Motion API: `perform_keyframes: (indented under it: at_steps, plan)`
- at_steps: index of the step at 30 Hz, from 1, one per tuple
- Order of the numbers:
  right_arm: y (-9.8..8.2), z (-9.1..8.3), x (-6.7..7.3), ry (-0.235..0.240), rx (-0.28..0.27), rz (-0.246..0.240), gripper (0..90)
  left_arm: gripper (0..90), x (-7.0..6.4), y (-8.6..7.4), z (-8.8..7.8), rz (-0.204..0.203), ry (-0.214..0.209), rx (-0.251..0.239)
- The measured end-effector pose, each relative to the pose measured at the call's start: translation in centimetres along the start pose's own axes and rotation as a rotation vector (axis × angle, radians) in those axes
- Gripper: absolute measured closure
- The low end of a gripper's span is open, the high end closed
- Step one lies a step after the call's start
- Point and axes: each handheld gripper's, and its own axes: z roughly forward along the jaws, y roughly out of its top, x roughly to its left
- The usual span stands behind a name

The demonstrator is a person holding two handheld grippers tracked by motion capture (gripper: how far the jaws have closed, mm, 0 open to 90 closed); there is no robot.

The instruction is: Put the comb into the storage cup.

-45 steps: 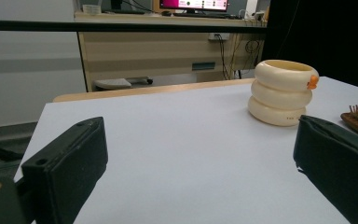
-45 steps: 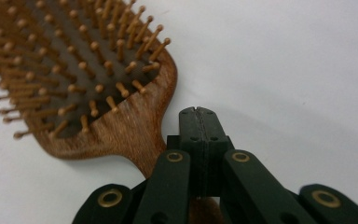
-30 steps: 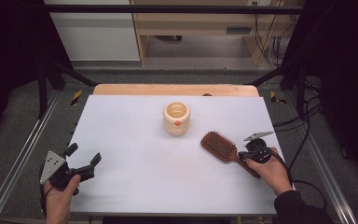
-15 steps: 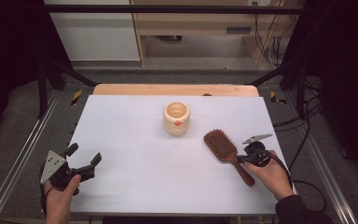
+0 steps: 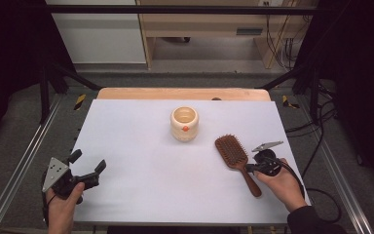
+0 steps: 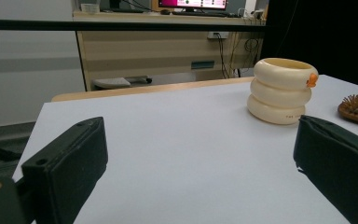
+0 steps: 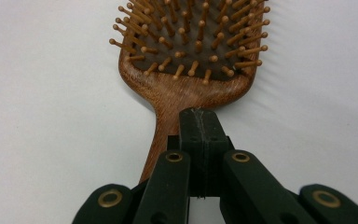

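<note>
Cup (image 5: 184,123): cream, ringed, centre of frame; inside not discernible.
Hairbrush (image 5: 232,152): bristles up, right of cup.
Right gripper (image 7: 199,122): jaws closed together above hairbrush handle.
Left gripper (image 5: 86,165): jaws wide apart, holding nothing, lower left.

Wide open white table (image 5: 141,195) in the middle, with nothing between the left gripper (image 5: 86,166) at the near left edge and the cream ringed pot (image 5: 184,123), which stands alone toward the far side with bare surface all round it. Over on the right the wooden hairbrush (image 5: 233,156) lies slantwise, bristles up, blocking the lane beside the right gripper (image 5: 252,168), whose closed jaws sit right over its handle. Between pot and brush there's a clear gap.
</note>
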Motion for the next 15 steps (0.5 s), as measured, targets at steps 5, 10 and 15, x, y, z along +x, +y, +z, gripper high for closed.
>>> perform_keyframes:
  at_steps: [5,10,15]
  plan:
    - [0.0,0.0,0.1,0.005,0.001,-0.003,90.0,3.0,0.0,0.0,0.0,0.000,-0.001,0.000]
    - [0.0,-0.2,0.1,-0.001,-0.005,0.003,90.0,3.0,0.0,0.0,0.0,0.000,0.000,0.000]
    - [0.0,-1.1,0.1,0.000,-0.048,0.023,90.0,3.0,0.0,0.0,0.0,0.000,0.001,-0.001]
